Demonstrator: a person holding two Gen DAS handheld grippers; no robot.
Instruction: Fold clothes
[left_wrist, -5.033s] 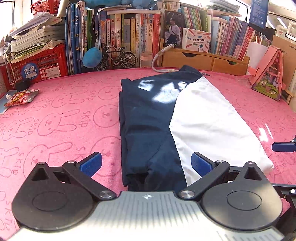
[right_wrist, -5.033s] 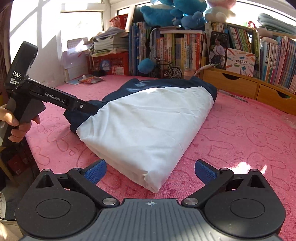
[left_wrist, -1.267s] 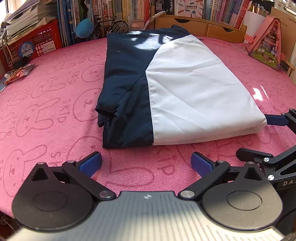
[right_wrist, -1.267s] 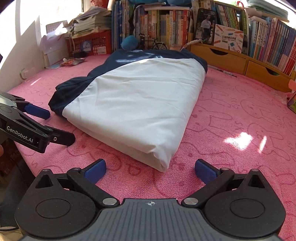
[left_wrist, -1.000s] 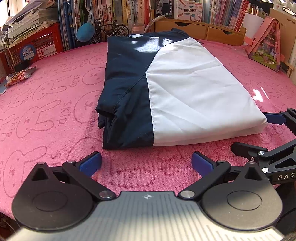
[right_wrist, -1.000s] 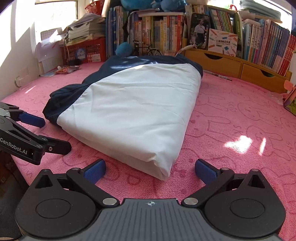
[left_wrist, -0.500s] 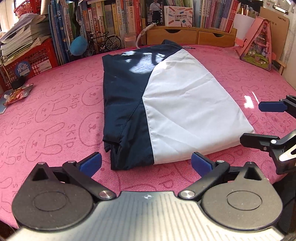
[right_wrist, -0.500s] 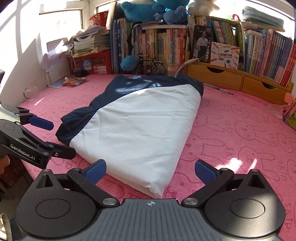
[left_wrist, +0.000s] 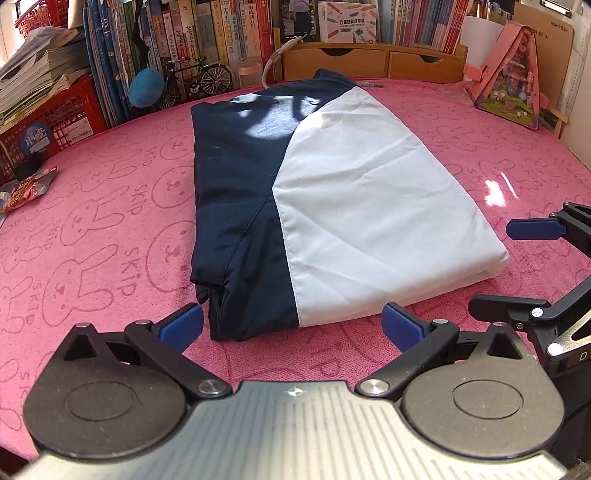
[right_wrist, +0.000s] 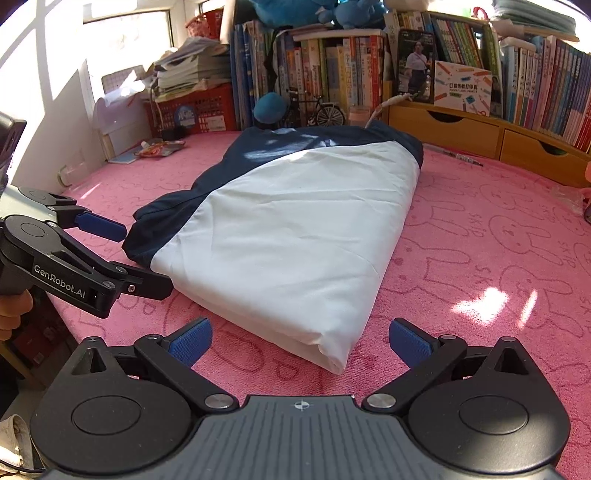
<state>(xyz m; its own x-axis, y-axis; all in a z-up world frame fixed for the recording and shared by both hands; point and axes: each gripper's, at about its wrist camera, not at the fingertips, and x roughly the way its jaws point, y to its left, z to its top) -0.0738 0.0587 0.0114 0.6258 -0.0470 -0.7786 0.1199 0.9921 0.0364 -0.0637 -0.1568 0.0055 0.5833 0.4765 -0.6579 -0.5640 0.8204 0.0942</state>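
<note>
A folded navy-and-white garment (left_wrist: 332, 206) lies flat on the desk's pink rabbit-print cover (left_wrist: 92, 229), its near edge just ahead of both grippers. The left gripper (left_wrist: 291, 325) faces the navy corner with its jaws wide apart and empty; the right gripper (right_wrist: 299, 338) faces the white corner, jaws likewise spread (nothing between them). Neither touches the cloth. Compared with a second ago, both grippers sit slightly higher and farther back, and the garment has not shifted.

Surface: we see a pink rabbit-print cover (left_wrist: 110, 229).
Centre: folded garment (left_wrist: 332, 206).
Far-left edge: snack packet (left_wrist: 26, 188).
</note>
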